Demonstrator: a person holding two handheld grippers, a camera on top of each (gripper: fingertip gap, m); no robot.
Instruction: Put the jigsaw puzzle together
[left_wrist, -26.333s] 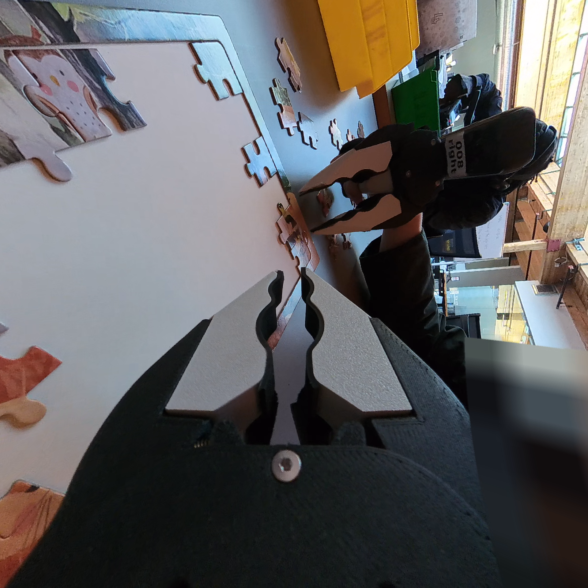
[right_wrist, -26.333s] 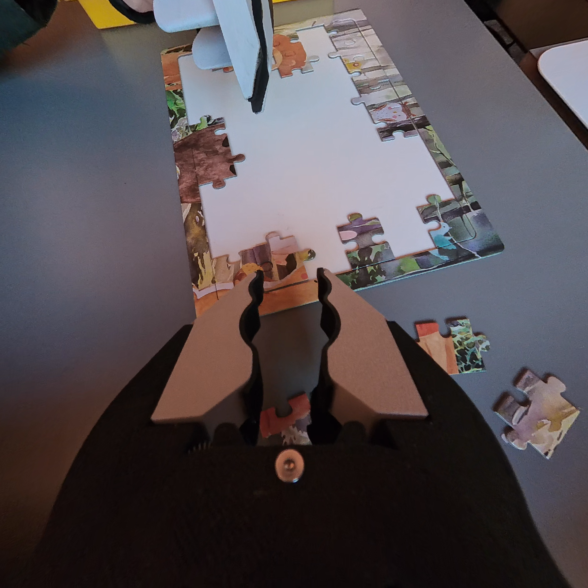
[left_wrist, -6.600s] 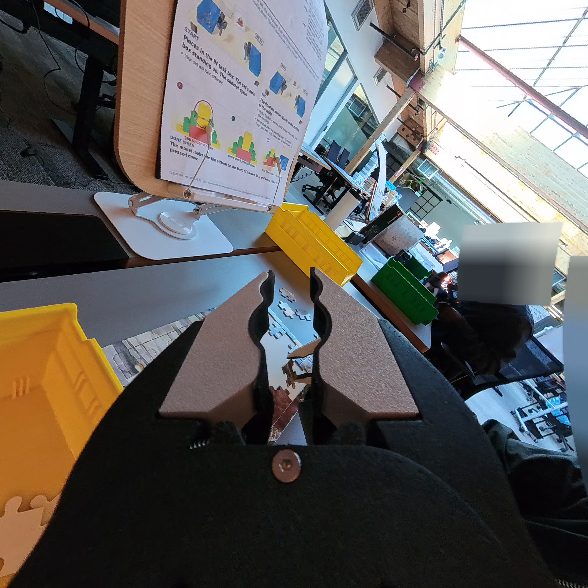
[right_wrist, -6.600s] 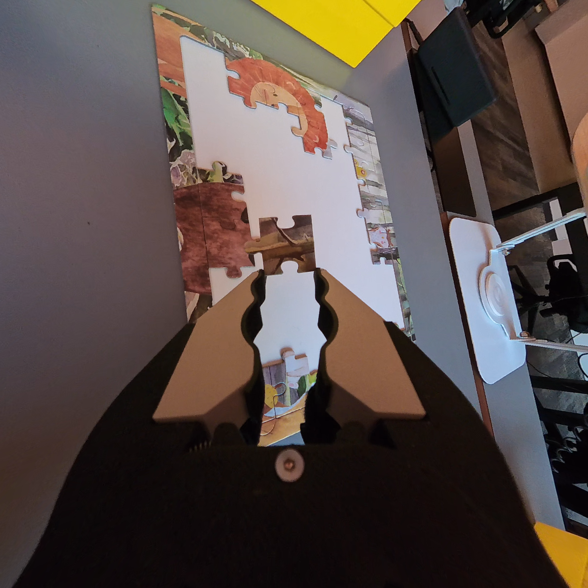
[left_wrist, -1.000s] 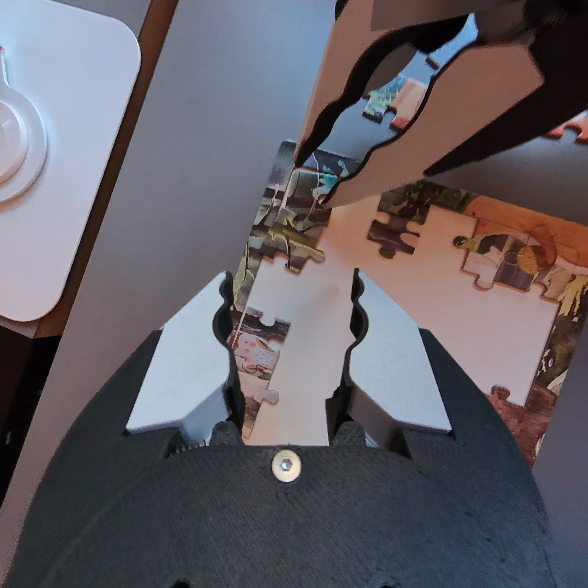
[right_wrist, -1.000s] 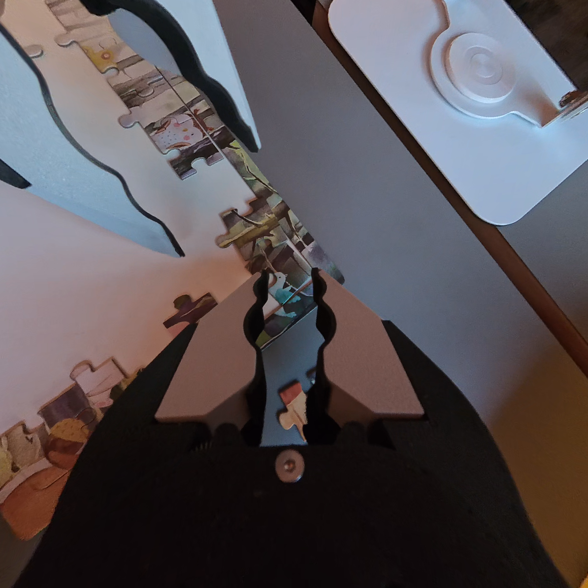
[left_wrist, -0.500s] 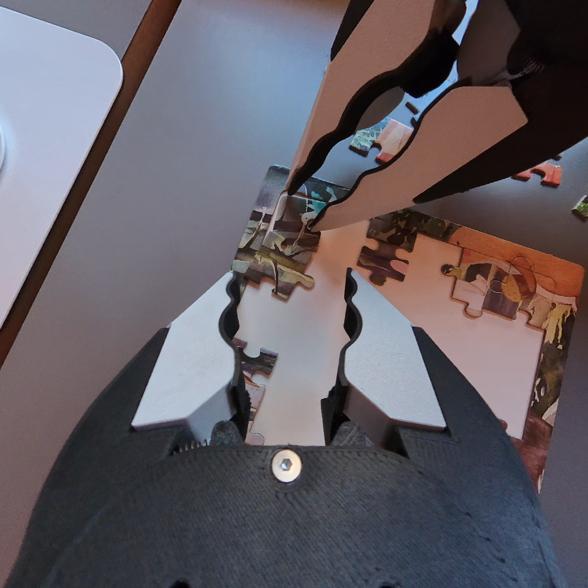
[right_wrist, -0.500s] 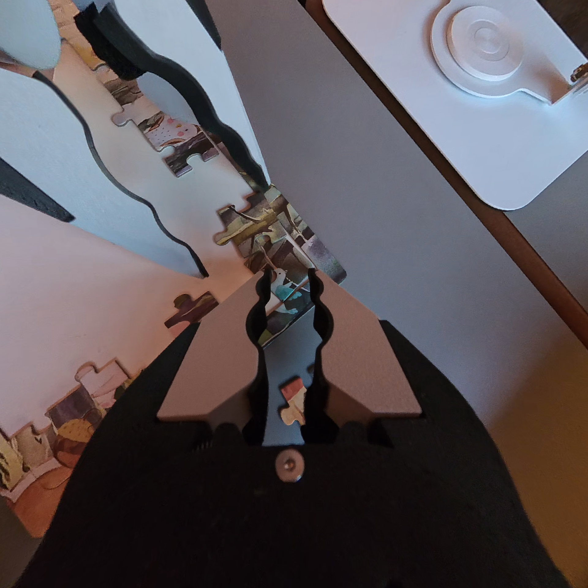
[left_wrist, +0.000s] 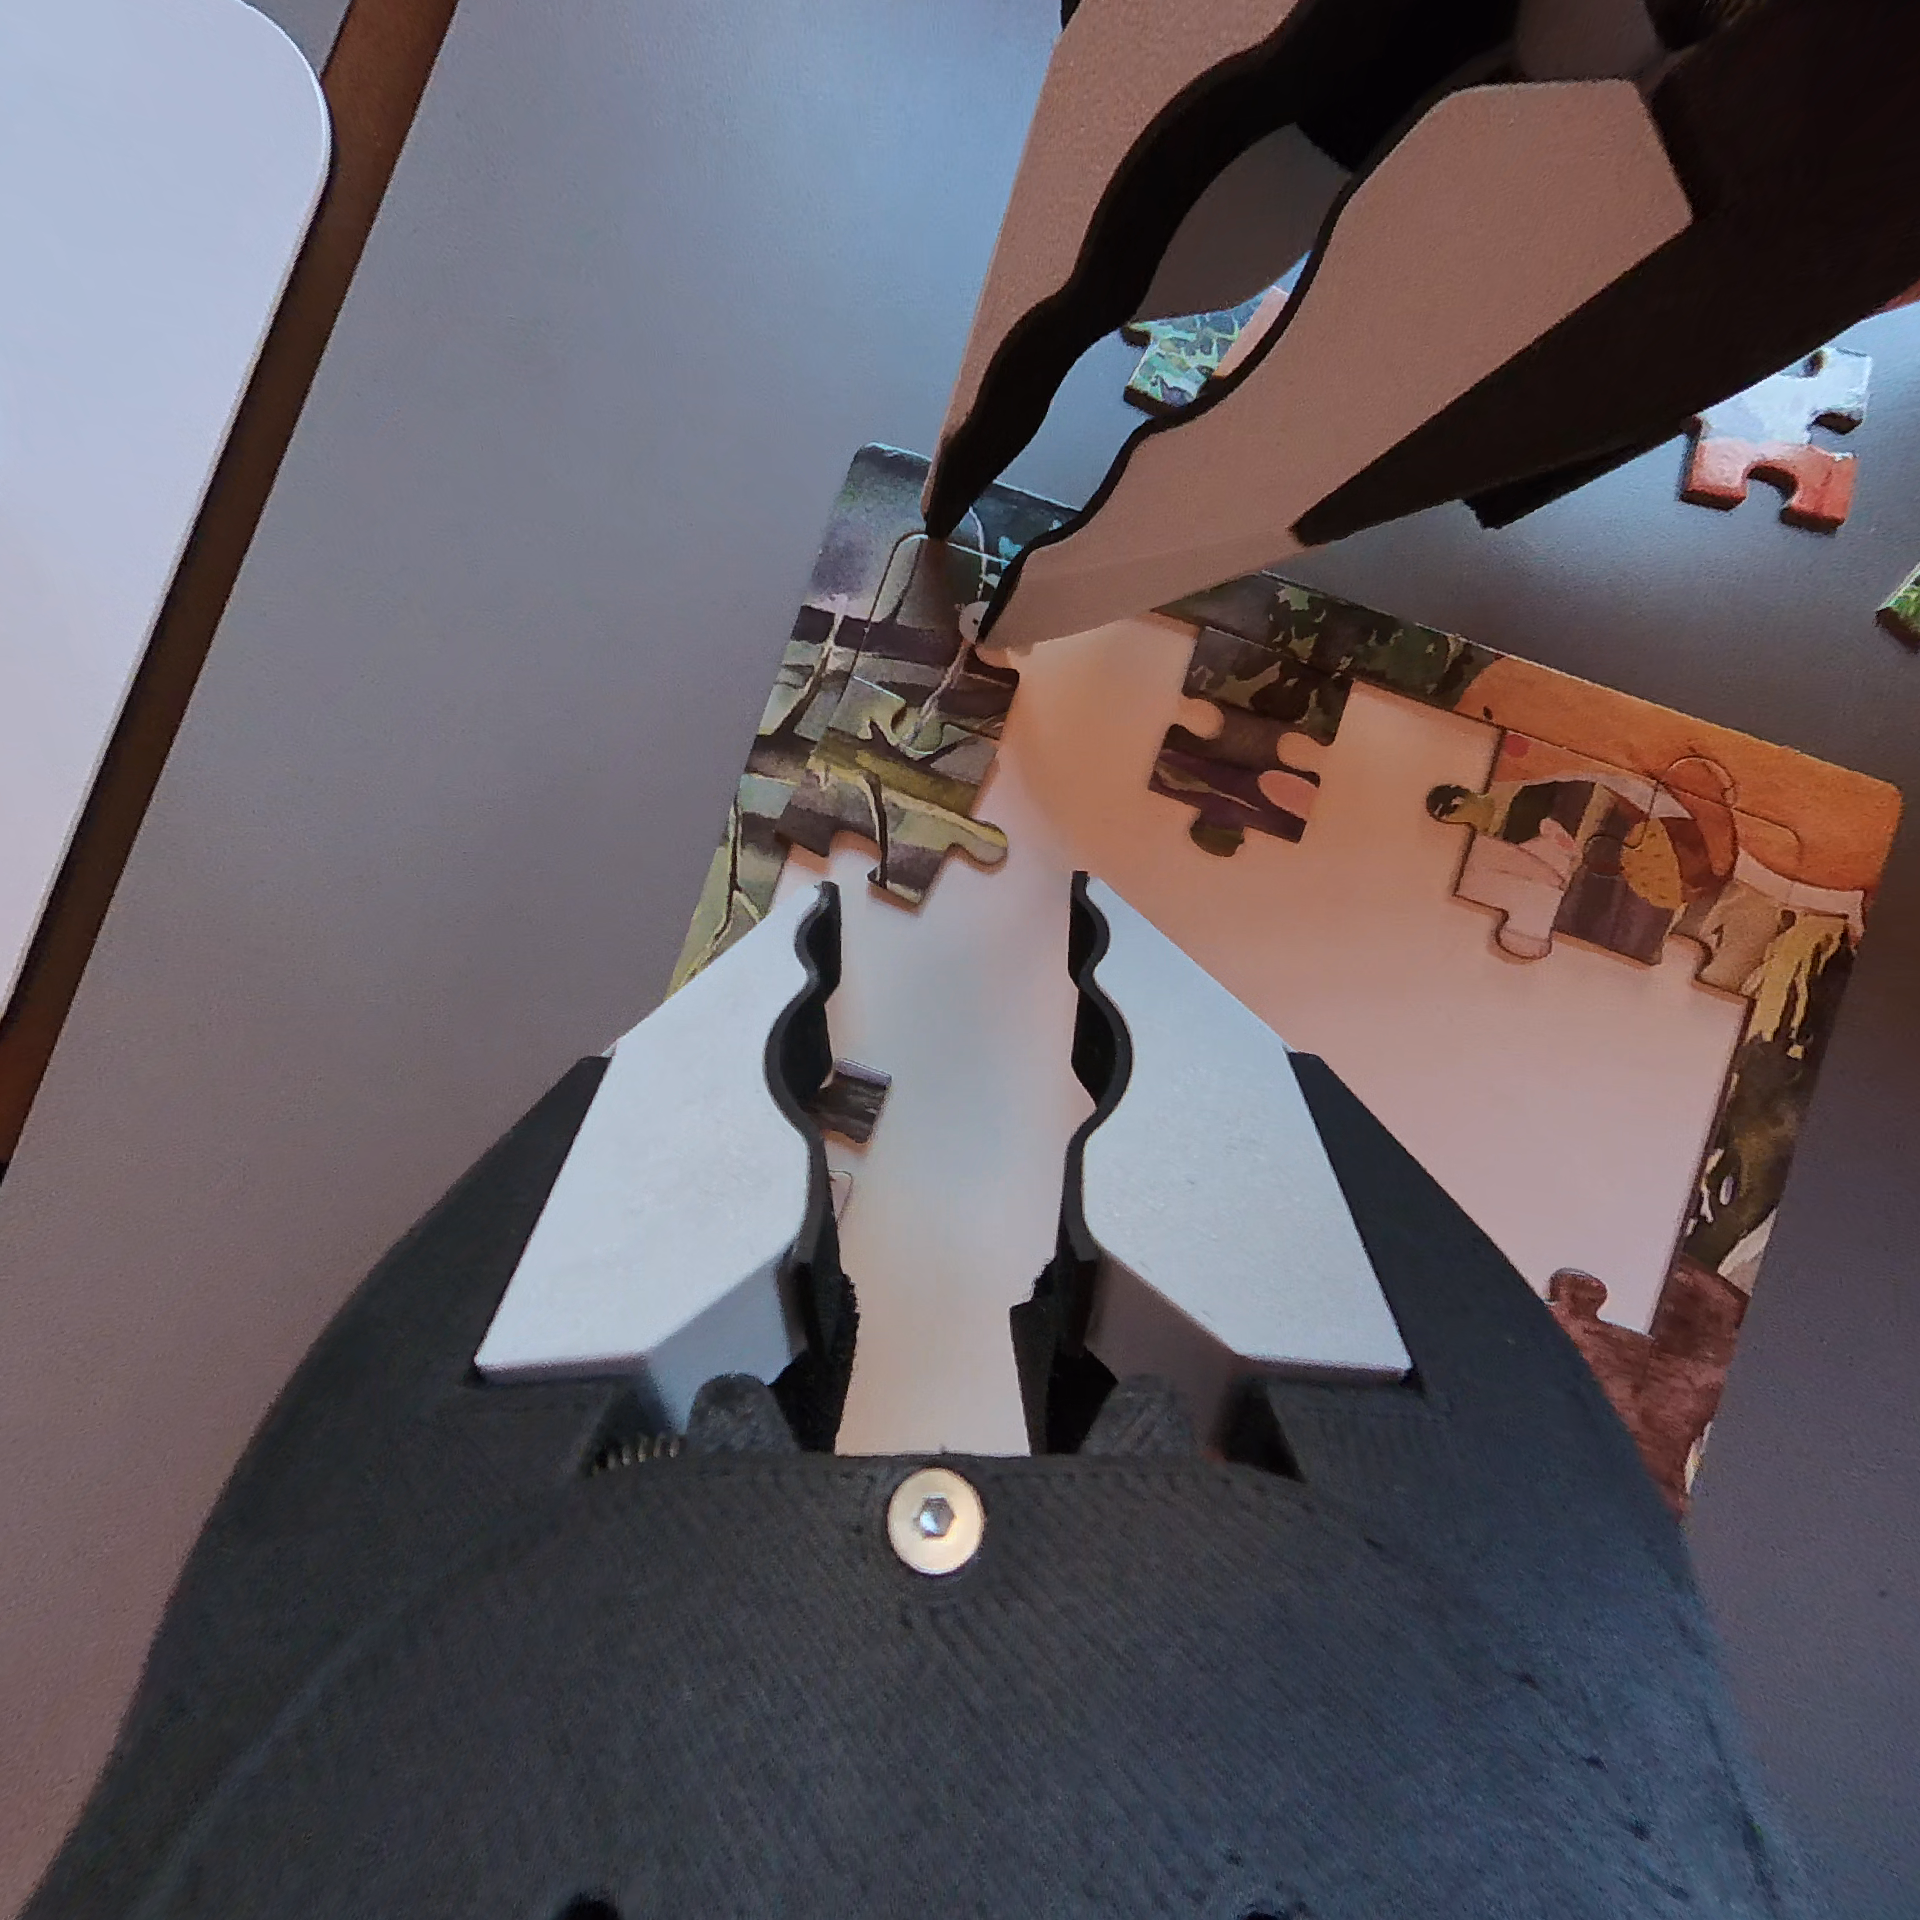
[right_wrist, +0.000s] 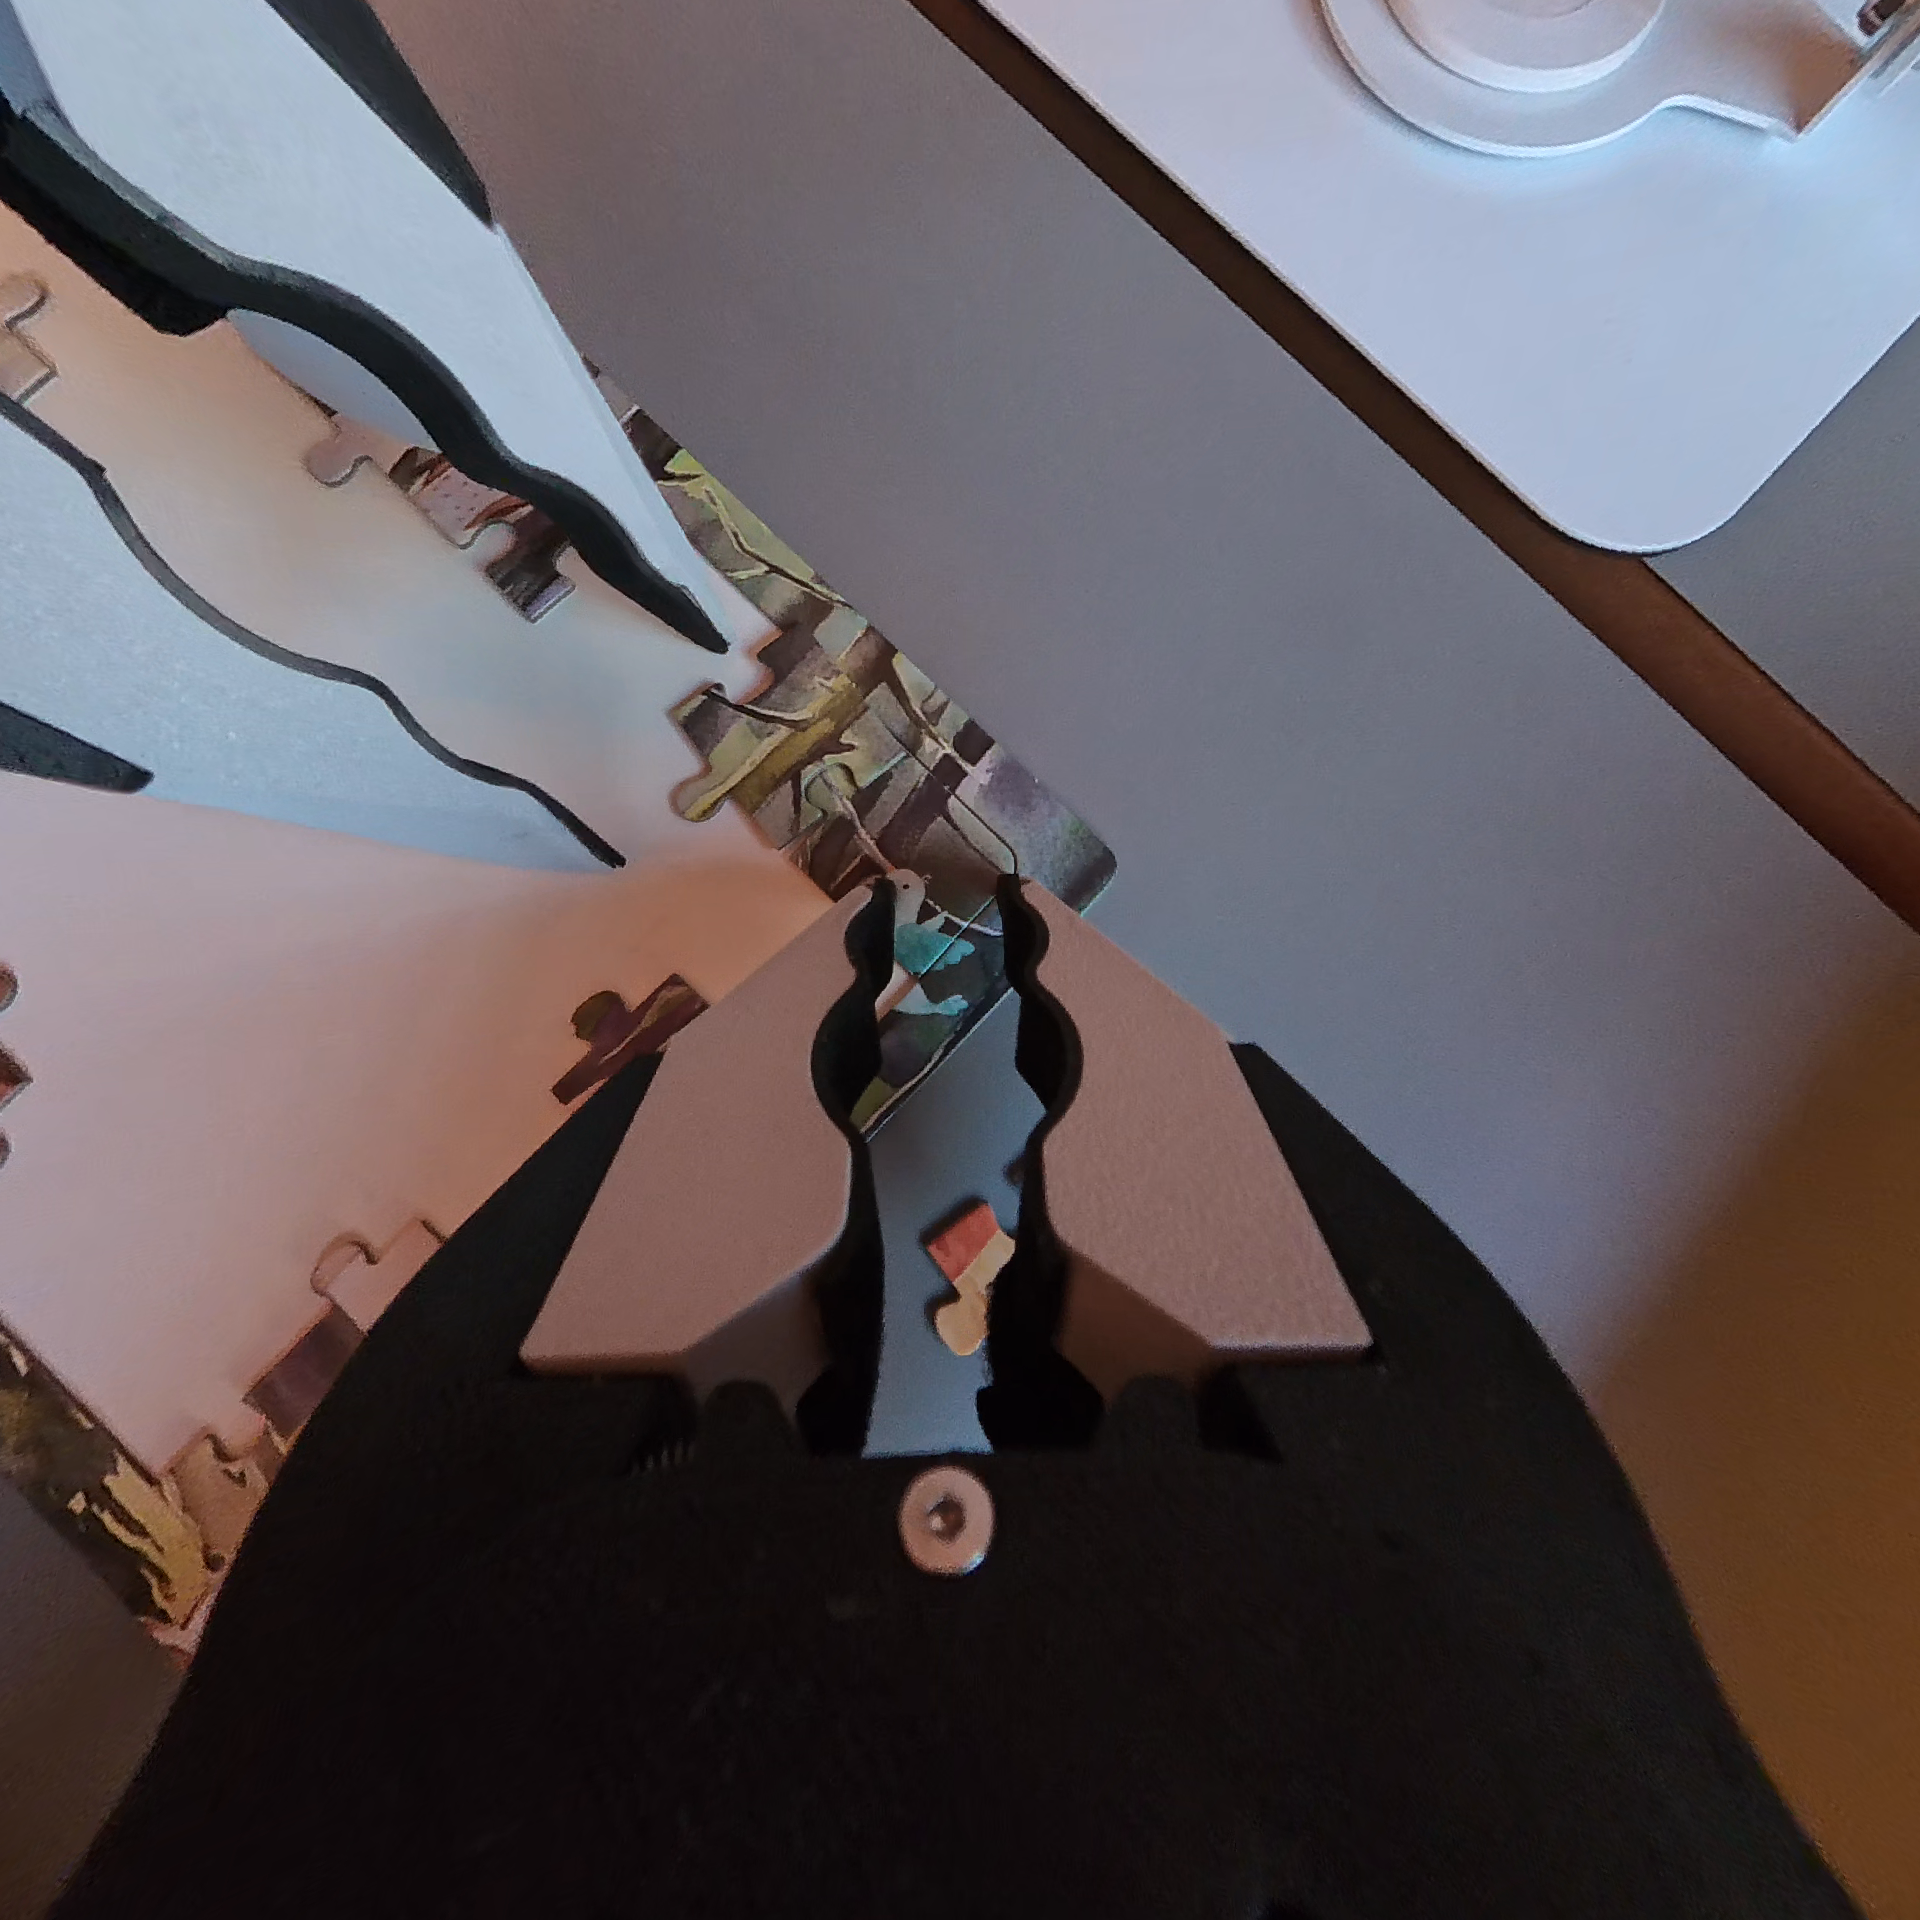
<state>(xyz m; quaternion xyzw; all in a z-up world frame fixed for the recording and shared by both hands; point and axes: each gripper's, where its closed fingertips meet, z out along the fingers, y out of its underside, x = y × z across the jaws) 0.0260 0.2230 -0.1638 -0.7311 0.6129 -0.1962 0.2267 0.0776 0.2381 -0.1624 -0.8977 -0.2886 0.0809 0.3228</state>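
Fingers of the left gripper (left_wrist: 951, 899) stand parted and empty above the white tray bed of the flat cardboard jigsaw puzzle frame (left_wrist: 1049, 1018), probably to steady it. Beyond, at its corner, the right gripper (right_wrist: 940, 899) bears narrowly parted tips on the corner bird piece (right_wrist: 925, 940), seemingly seating it; gripping nothing. Outside the frame lie loose pieces (left_wrist: 1777, 457).

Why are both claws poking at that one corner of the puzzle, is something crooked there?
Possibly. The right gripper has its tips on the corner piece with the bird, which seems not quite flush in the puzzle board. Whether it is lifted is hard to tell. The left gripper, open, hovers nearby. Nothing looks damaged.
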